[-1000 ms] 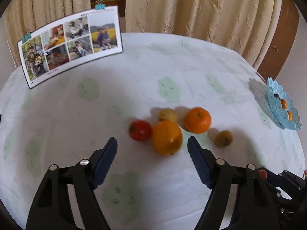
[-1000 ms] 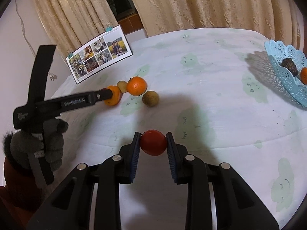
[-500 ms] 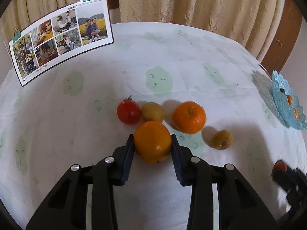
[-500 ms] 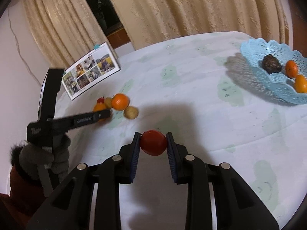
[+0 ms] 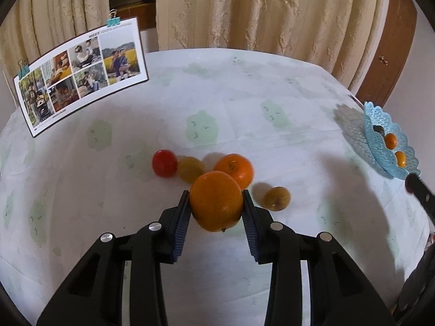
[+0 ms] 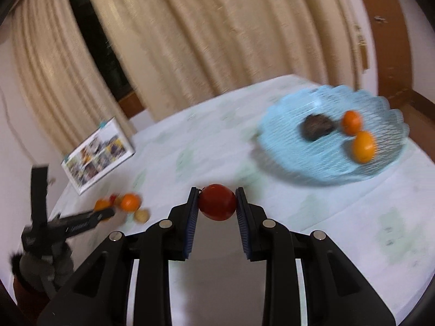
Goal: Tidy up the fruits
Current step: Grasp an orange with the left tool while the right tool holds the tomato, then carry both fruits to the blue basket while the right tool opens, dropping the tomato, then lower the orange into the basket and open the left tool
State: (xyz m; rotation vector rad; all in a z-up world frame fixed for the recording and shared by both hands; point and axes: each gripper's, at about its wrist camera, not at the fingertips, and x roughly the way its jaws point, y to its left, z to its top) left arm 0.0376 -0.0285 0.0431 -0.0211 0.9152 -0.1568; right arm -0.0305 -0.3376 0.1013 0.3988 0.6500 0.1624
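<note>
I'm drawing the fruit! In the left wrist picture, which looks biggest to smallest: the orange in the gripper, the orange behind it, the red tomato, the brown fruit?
1. Held orange, though it is nearest the camera, so partly a guess.
2. Orange behind it.
3. Red tomato and brown fruit look about alike; I can't rank them.

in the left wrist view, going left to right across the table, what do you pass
photo board → red tomato → yellowish fruit → orange held in the left gripper → small brown fruit → blue basket
</note>
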